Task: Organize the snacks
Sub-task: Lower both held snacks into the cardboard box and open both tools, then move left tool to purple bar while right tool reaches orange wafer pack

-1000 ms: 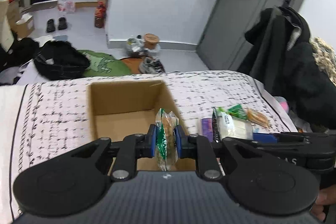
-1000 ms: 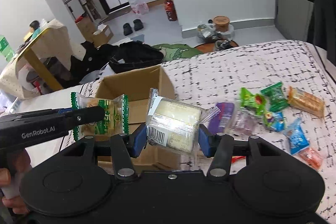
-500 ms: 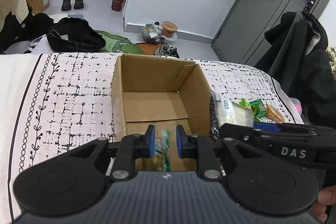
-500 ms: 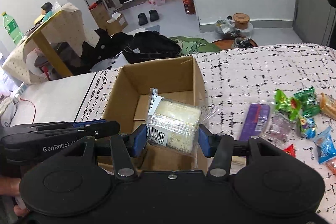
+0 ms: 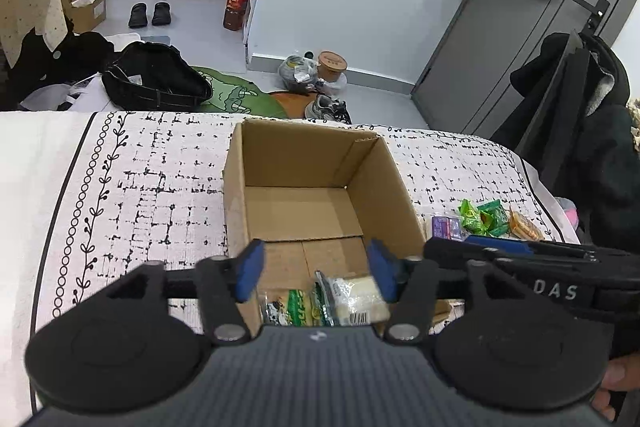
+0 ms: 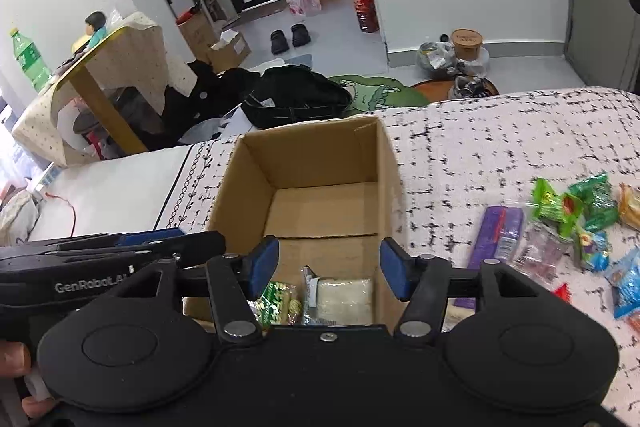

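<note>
The green packet (image 5: 298, 311) and white packet (image 5: 358, 299) in the box (image 5: 236, 203) are half hidden at 6 o'clock. The loose snacks (image 6: 576, 223) at 3 o'clock are blurred.

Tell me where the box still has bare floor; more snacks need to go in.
The far half of the box, behind the white packet and green packet, is bare. The near end under both open grippers is crowded, as is the cloth around the purple pack.

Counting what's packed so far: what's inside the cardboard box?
Two packets lie in the cardboard box: a green-printed snack and a pale wrapped block. The near corner hides behind the claws.
</note>
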Motion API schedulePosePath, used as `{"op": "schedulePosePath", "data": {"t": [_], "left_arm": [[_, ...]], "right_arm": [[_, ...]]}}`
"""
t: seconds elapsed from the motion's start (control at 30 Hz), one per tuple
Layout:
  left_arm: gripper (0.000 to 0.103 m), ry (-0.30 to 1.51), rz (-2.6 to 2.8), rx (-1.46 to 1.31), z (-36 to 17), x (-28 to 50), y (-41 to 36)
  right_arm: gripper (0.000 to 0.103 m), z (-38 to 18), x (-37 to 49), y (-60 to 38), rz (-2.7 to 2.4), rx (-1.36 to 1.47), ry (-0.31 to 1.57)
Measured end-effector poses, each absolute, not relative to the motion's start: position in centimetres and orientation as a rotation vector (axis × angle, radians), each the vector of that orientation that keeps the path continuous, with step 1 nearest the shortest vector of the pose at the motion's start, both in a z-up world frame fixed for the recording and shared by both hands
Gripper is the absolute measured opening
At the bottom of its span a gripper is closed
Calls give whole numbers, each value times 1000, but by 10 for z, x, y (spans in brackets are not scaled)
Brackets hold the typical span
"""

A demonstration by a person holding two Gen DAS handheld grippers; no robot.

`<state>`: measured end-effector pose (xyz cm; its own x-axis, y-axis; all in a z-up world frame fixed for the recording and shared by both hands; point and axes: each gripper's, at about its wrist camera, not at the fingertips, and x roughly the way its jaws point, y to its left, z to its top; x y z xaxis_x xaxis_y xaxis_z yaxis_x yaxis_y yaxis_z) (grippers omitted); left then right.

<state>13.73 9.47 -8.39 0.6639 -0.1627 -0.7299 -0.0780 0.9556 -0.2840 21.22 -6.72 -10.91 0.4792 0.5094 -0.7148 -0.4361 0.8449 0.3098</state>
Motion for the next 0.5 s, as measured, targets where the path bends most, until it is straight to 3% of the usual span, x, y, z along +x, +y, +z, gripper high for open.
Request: {"op": "schedulePosePath", "data": {"t": [0.1,0.27,0.4,0.5], "left_arm": [[76,855,-45,-299,-84,136,91],[84,869,-34,-297,-87,134,83],[98,857,-36,-284,-87,132,75],[103,847,-53,-276,-86,132,67]], "right_arm": [[65,-106,209,-79,553,91,893],[77,-106,207,-100,500,78,883],[88,-106,204,-119,452,65,878],[93,-106,201,-133,422,58,870]]}}
